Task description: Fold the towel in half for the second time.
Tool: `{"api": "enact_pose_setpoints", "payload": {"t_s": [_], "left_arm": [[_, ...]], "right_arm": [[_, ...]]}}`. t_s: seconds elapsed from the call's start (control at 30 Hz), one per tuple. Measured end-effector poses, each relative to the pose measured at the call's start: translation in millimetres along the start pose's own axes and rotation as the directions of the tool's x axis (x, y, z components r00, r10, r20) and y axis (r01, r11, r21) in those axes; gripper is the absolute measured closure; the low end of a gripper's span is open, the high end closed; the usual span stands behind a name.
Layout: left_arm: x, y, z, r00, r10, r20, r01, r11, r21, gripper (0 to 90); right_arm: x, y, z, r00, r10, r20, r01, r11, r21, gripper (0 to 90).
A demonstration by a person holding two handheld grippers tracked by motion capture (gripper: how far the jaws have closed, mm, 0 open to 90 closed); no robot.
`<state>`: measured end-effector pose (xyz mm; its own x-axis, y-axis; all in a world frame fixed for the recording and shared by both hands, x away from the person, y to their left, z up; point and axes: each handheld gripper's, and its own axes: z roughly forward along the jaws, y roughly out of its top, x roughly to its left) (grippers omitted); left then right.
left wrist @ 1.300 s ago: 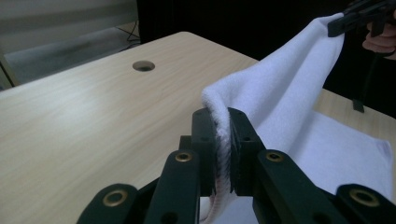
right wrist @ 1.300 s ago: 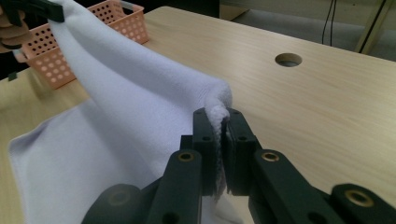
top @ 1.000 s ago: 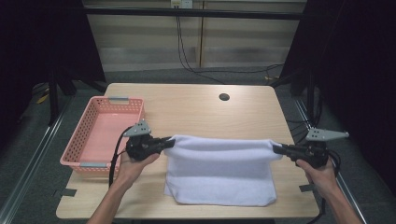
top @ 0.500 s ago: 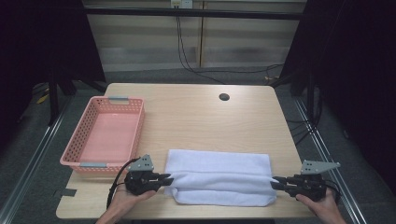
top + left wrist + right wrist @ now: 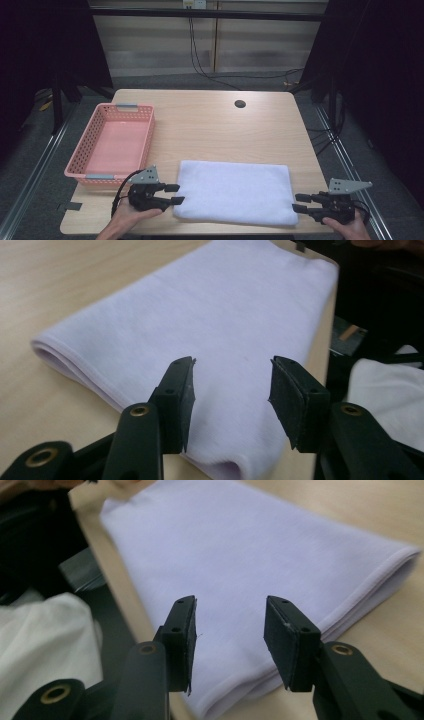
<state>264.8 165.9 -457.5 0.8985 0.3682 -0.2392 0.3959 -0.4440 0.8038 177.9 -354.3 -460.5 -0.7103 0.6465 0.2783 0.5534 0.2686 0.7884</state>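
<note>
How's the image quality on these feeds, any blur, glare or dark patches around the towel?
High view: even light on the table, no glare on the white towel, surroundings fall to near black. Left gripper view: towel sharp up close, softer at its far end. Right gripper view: towel clear, dark and blurred off the table edge.

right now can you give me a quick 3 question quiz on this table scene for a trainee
1. True or false: the white towel lies folded flat on the table.
2. Which is right about the left gripper? A: shut on the towel. B: jaws open, not pressing on the cloth. C: inside the basket.
3. Fill in: the pink basket holds ____.

Key
1. True.
2. B. The right gripper stands open in the same way at the towel's other end; both have just been opening, with no cloth pinched between the jaws.
3. Nothing.
</note>
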Motion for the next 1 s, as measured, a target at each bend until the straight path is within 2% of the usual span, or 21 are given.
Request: {"api": "enact_pose_setpoints", "payload": {"t_s": [0.03,0.07,0.1,0.13,0.17,0.2,0.3,0.33,0.37,0.43,0.5,0.53,0.57,0.6,0.7,0.73,0.77,0.8,0.87,0.9,1.0], "left_arm": [[3.8,3.1,5.8,0.9996,-0.019,-0.021,0.019,0.9998,0.010,54.3],[3.8,3.1,5.8,0.9996,-0.019,-0.021,0.019,0.9998,0.010,54.2],[11.7,4.9,18.9,0.9987,-0.031,-0.040,0.032,0.9985,0.045,54.3],[11.7,4.9,18.9,0.9987,-0.031,-0.040,0.032,0.9985,0.045,54.3],[14.2,4.0,25.7,0.9976,-0.043,-0.054,0.046,0.9968,0.066,54.3],[16.7,2.6,31.3,0.9973,-0.049,-0.055,0.053,0.9946,0.089,54.1],[22.3,-2.1,38.7,0.9949,-0.044,-0.090,0.056,0.9903,0.128,50.3],[24.4,-3.8,39.4,0.9937,-0.047,-0.101,0.061,0.9889,0.136,49.3],[27.0,-6.5,41.0,0.9924,-0.060,-0.107,0.074,0.9883,0.133,49.1],[26.8,-6.9,42.1,0.9930,-0.052,-0.106,0.066,0.9889,0.133,48.9],[25.3,-6.0,46.3,0.9928,-0.037,-0.114,0.053,0.9891,0.138,47.2],[25.3,-6.0,46.3,0.9928,-0.037,-0.114,0.053,0.9891,0.138,46.9],[25.2,-5.5,47.6,0.9925,-0.038,-0.116,0.053,0.9894,0.135,47.1],[25.4,-5.1,49.1,0.9924,-0.031,-0.119,0.047,0.9899,0.134,47.1],[28.5,-1.0,57.7,0.9930,-0.036,-0.113,0.049,0.9921,0.115,45.8],[28.5,-1.0,57.7,0.9930,-0.036,-0.113,0.049,0.9921,0.115,45.8],[29.3,2.8,63.1,0.9928,-0.052,-0.108,0.064,0.9915,0.113,45.8],[29.3,2.8,63.1,0.9928,-0.052,-0.108,0.064,0.9915,0.113,45.8],[28.0,6.4,69.0,0.9932,-0.035,-0.111,0.049,0.9914,0.122,45.9],[26.6,9.0,75.2,0.9939,-0.034,-0.105,0.046,0.9923,0.115,45.1],[25.6,11.5,79.9,0.9944,-0.026,-0.102,0.038,0.9921,0.119,45.1]], "right_arm": [[-2.6,2.7,2.9,0.9991,0.011,0.041,-0.012,0.9999,0.002,54.9],[-2.6,2.7,2.9,0.9991,0.011,0.041,-0.012,0.9999,0.002,54.9],[-10.1,5.4,12.0,0.9940,0.050,0.097,-0.050,0.9987,0.001,53.4],[-10.1,5.4,12.0,0.9940,0.050,0.097,-0.050,0.9987,0.001,53.4],[-14.1,6.0,18.1,0.9895,0.073,0.124,-0.075,0.9971,0.013,50.8],[-16.8,6.2,24.2,0.9874,0.069,0.143,-0.075,0.9967,0.032,50.5],[-29.4,5.9,43.8,0.9687,0.081,0.235,-0.108,0.9889,0.103,42.6],[-30.9,6.2,46.8,0.9655,0.072,0.250,-0.103,0.9882,0.113,42.2],[-31.6,6.7,49.2,0.9638,0.072,0.257,-0.106,0.9868,0.122,41.9],[-32.2,7.3,51.8,0.9613,0.058,0.269,-0.096,0.9872,0.128,42.0],[-31.3,9.2,60.3,0.9600,0.013,0.280,-0.059,0.9857,0.158,53.1],[-31.3,9.2,60.3,0.9600,0.013,0.280,-0.059,0.9857,0.158,53.1],[-35.2,11.7,63.0,0.9618,0.006,0.274,-0.052,0.9853,0.162,61.1],[-35.2,11.7,63.0,0.9618,0.006,0.274,-0.052,0.9853,0.162,61.1],[-53.5,15.1,62.5,0.9620,0.052,0.268,-0.093,0.9855,0.142,68.5],[-53.5,15.1,62.5,0.9620,0.052,0.268,-0.093,0.9855,0.142,68.5],[-62.1,16.7,61.5,0.9547,0.064,0.291,-0.105,0.9862,0.128,69.5],[-62.1,16.7,61.5,0.9547,0.064,0.291,-0.105,0.9862,0.128,69.5],[-69.4,17.1,60.0,0.9504,0.077,0.302,-0.116,0.9867,0.114,69.6],[-74.9,17.0,57.5,0.9451,0.085,0.316,-0.124,0.9867,0.106,69.7],[-80.1,15.4,54.0,0.9401,0.097,0.327,-0.135,0.9866,0.093,69.5]]}}
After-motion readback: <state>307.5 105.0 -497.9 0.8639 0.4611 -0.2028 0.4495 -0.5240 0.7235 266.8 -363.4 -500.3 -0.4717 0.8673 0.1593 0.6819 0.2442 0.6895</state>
